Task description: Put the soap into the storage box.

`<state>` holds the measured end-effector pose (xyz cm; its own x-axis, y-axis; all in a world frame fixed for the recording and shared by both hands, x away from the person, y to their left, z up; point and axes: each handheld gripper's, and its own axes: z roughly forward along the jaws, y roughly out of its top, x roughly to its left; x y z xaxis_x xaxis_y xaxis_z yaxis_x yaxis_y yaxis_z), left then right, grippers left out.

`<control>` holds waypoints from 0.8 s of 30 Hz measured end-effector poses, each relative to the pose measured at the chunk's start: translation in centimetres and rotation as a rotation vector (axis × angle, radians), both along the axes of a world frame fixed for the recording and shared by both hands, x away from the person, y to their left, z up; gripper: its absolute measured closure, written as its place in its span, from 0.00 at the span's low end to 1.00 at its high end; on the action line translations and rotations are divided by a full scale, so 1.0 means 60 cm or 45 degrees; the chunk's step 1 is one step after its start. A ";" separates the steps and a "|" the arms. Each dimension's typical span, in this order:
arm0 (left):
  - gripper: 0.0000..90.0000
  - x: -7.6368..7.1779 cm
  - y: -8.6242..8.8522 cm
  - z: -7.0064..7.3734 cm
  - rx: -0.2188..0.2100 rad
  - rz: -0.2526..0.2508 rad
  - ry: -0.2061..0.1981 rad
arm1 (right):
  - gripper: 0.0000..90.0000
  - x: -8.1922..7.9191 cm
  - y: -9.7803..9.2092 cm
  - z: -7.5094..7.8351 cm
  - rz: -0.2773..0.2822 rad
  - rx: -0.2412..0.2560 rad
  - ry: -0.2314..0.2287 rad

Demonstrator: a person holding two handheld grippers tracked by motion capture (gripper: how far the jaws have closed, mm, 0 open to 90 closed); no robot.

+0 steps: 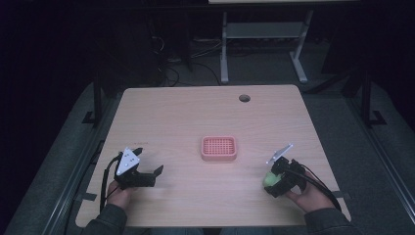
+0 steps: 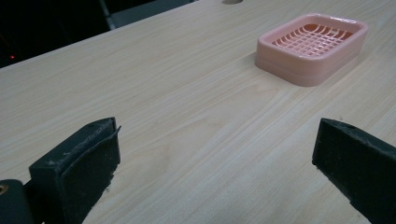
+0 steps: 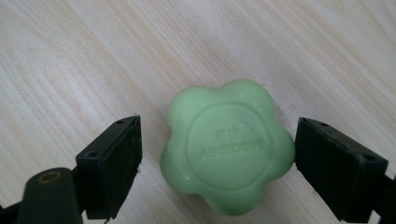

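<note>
A green flower-shaped soap [image 3: 229, 147] with a stamped round centre lies flat on the wooden table [image 1: 195, 112], near its front right. My right gripper [image 3: 217, 158] straddles it, open: the right jaw sits at the soap's edge and a gap shows at the left jaw. In the high view the soap [image 1: 268, 179] peeks out of that gripper [image 1: 274, 181]. A pink slotted soap dish [image 1: 219, 148] stands at the table's middle. My left gripper [image 1: 148, 160] hovers open at the front left, nothing between its jaws, with the dish [image 2: 310, 46] ahead to its right.
A round cable hole [image 1: 244, 98] sits near the table's far edge. Beyond the table is a dark floor with cables and a white desk frame [image 1: 264, 44].
</note>
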<state>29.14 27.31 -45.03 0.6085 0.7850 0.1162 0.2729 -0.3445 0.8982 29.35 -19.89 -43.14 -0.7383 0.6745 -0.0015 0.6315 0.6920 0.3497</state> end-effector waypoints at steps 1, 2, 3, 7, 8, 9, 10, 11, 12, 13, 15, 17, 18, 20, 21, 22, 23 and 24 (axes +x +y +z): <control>0.00 0.000 0.000 0.000 0.001 0.001 -0.001 | 0.18 0.002 0.002 -0.002 -0.008 -0.018 0.000; 0.00 0.000 0.000 0.000 0.001 0.001 -0.001 | 0.18 0.002 0.003 -0.003 -0.013 -0.019 0.002; 0.00 0.000 0.000 0.000 0.001 0.001 -0.001 | 0.18 0.002 0.003 -0.003 -0.013 -0.019 0.002; 0.00 0.000 0.000 0.000 0.001 -0.001 -0.001 | 0.19 0.003 0.008 -0.007 -0.012 -0.047 0.010; 0.00 0.000 0.000 0.000 0.001 -0.001 -0.002 | 0.19 0.004 0.008 -0.009 -0.014 -0.053 0.012; 0.00 0.000 0.000 0.000 0.000 0.000 -0.001 | 0.19 0.005 0.010 -0.011 -0.009 -0.060 0.015; 0.00 0.000 0.000 0.000 0.000 0.001 -0.001 | 0.19 0.005 0.010 -0.012 -0.012 -0.062 0.016; 0.00 0.000 0.000 0.000 0.000 0.001 -0.001 | 0.19 0.005 0.011 -0.013 -0.015 -0.066 0.017; 0.00 0.000 0.000 0.000 -0.001 0.001 -0.001 | 0.21 0.005 0.012 -0.013 -0.016 -0.073 0.014; 0.00 0.000 0.000 0.000 -0.001 0.000 -0.001 | 0.22 0.005 0.013 -0.013 -0.016 -0.081 0.009; 0.00 0.000 0.000 0.000 -0.001 -0.002 -0.004 | 0.22 0.005 0.013 -0.013 -0.020 -0.084 0.007; 0.00 0.000 0.000 0.000 -0.002 -0.001 -0.004 | 0.23 0.005 0.013 -0.013 -0.025 -0.084 0.009; 0.00 0.000 0.000 0.000 0.000 0.000 -0.001 | 0.24 0.006 0.013 -0.013 -0.022 -0.091 0.006; 0.00 0.000 0.000 0.000 -0.001 0.000 -0.002 | 0.24 0.006 0.013 -0.014 -0.028 -0.090 0.008; 0.00 0.000 0.000 0.000 -0.001 0.000 -0.002 | 0.24 0.006 0.013 -0.014 -0.028 -0.090 0.008; 0.00 0.000 0.000 0.000 0.000 -0.001 -0.001 | 0.24 0.005 0.013 -0.015 -0.034 -0.097 0.009; 0.00 0.000 0.000 0.000 0.001 -0.001 -0.001 | 0.25 0.005 0.013 -0.016 -0.034 -0.098 0.012; 0.00 0.000 0.000 0.000 0.000 -0.001 0.000 | 0.25 0.006 0.013 -0.017 -0.038 -0.099 0.015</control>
<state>29.16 27.31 -45.03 0.6091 0.7845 0.1162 0.2728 -0.3448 0.8981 29.69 -19.12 -44.13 -0.7179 0.6947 -0.0458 0.6563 0.6973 0.2882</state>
